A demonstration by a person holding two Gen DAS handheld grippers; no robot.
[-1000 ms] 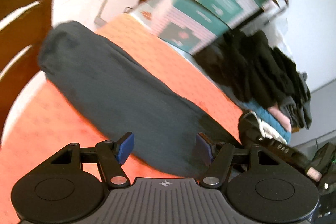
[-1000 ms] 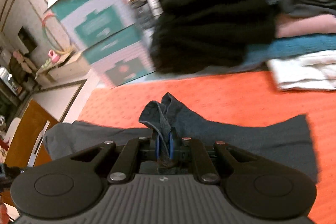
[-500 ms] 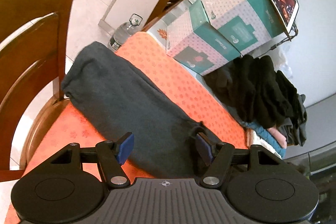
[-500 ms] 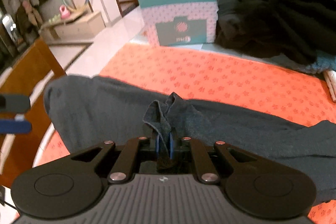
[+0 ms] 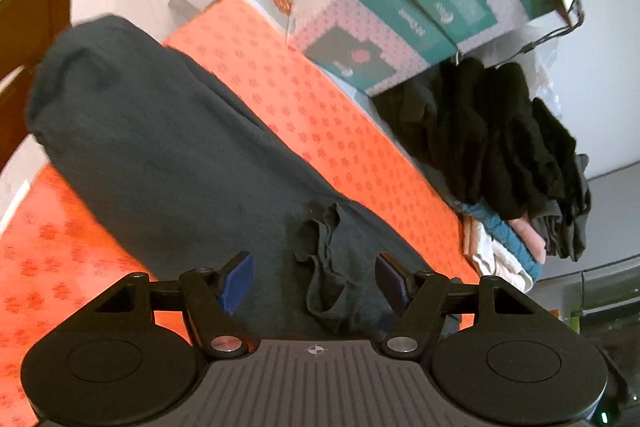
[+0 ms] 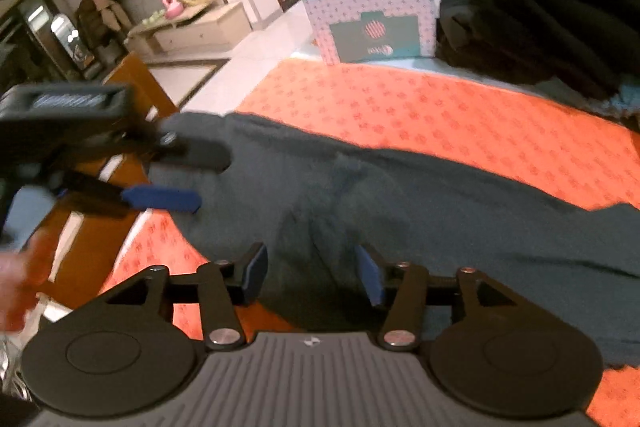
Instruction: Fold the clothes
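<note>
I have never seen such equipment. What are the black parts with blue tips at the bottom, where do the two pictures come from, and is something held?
There is no robot arm. A person holds two handheld grippers, and each carries a camera looking along its fingers. One picture is from the left gripper, the other from the right gripper, which also sees the left one at its left edge. A dark grey garment lies on an orange patterned cloth, near a pile of clothes and teal boxes. The left gripper is open; the right gripper's jaws are opening. Neither grips the garment.
</note>
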